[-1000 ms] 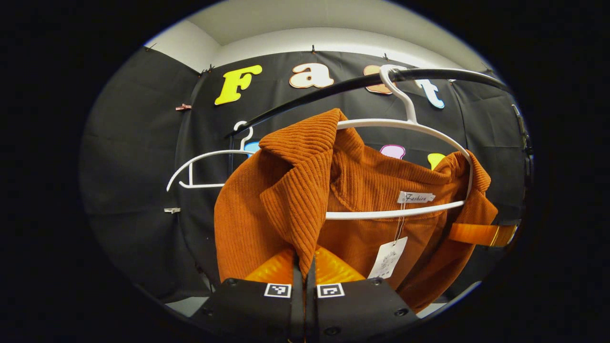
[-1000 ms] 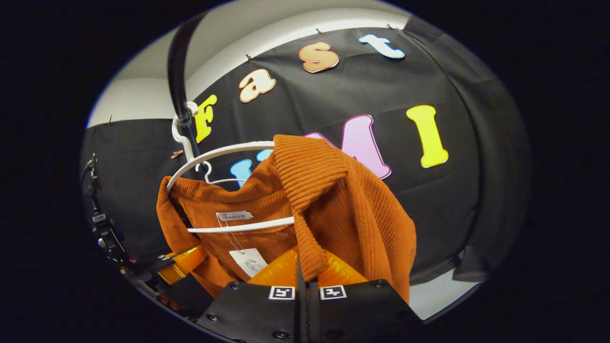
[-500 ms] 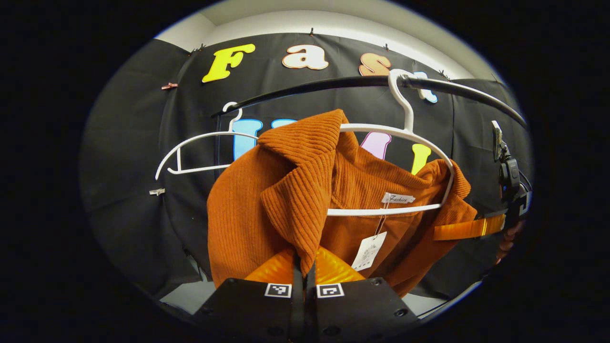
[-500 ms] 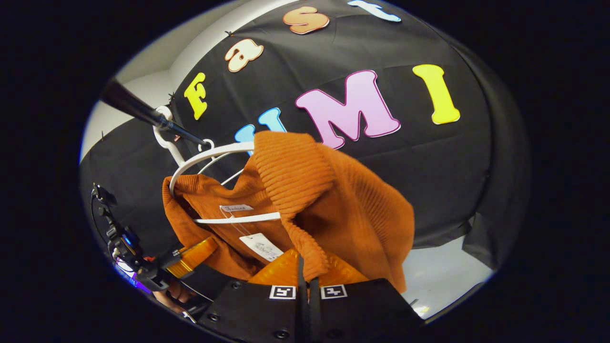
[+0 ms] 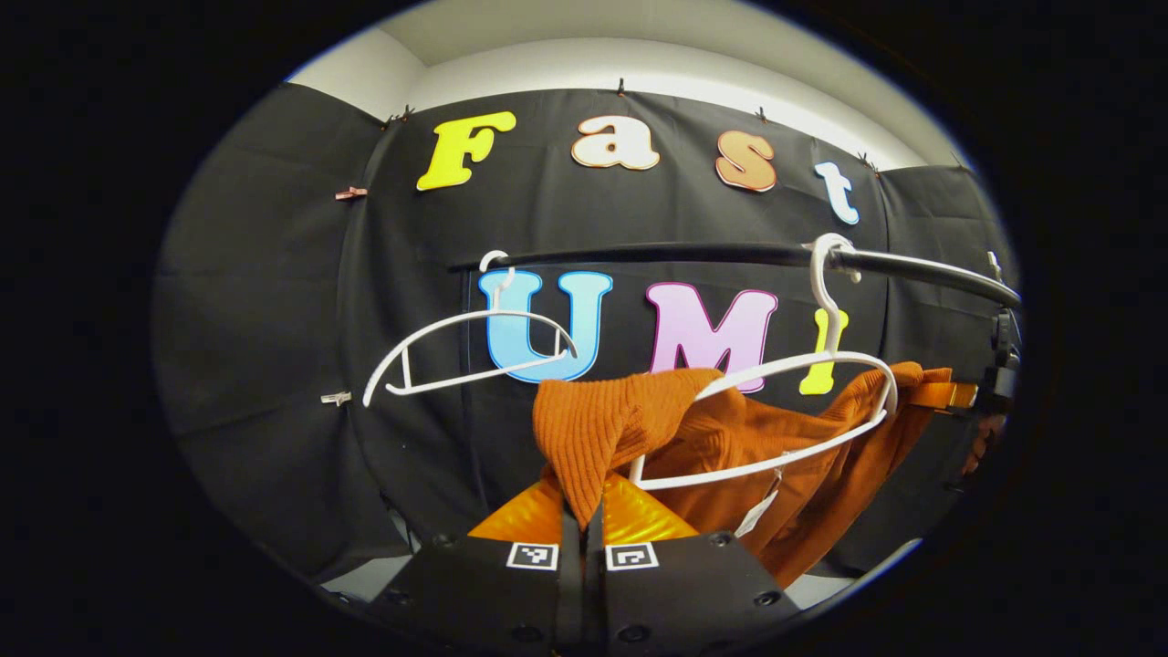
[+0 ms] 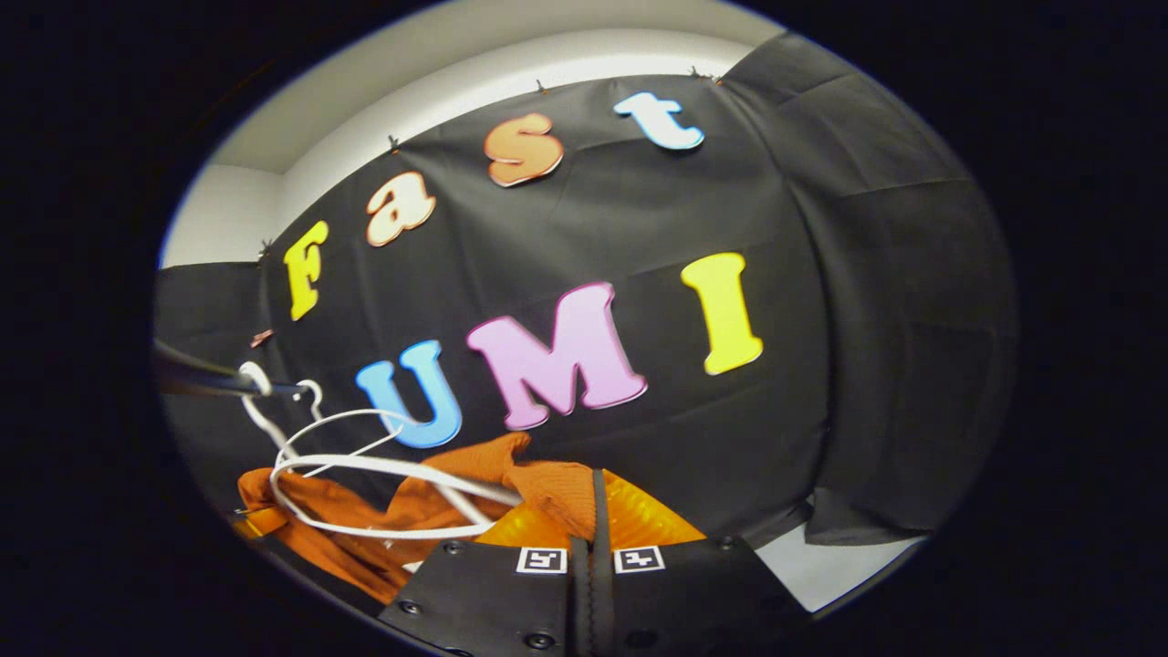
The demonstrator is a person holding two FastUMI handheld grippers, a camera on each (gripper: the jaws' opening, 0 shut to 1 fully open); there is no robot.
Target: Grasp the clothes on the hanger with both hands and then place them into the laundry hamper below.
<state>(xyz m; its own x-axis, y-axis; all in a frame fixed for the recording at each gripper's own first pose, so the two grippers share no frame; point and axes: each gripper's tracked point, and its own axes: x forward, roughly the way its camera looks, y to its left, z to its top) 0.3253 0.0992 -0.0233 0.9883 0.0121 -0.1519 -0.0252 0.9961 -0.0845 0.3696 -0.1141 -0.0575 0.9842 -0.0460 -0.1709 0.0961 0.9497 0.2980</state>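
An orange ribbed garment (image 5: 730, 438) hangs low across the white hanger (image 5: 803, 365), whose hook sits on the black rail (image 5: 693, 255). My left gripper (image 5: 584, 520) is shut on a fold of its left shoulder, which droops between the fingers. In the right gripper view the same garment (image 6: 411, 511) lies bunched around the hanger (image 6: 365, 465), and my right gripper (image 6: 589, 511) is shut on its other shoulder. The right gripper (image 5: 949, 395) also appears far right in the left gripper view, pinching the cloth, with a hand behind it.
A second, bare white hanger (image 5: 474, 356) hangs further left on the rail. The black cloth wall stands close behind. A strip of white floor (image 6: 839, 566) shows at the bottom right of the right gripper view.
Both grippers have dropped, pulling the garment's shoulders down off the hanger's arms. The rail and hanger now sit higher relative to the cloth, and the hanger has tilted.
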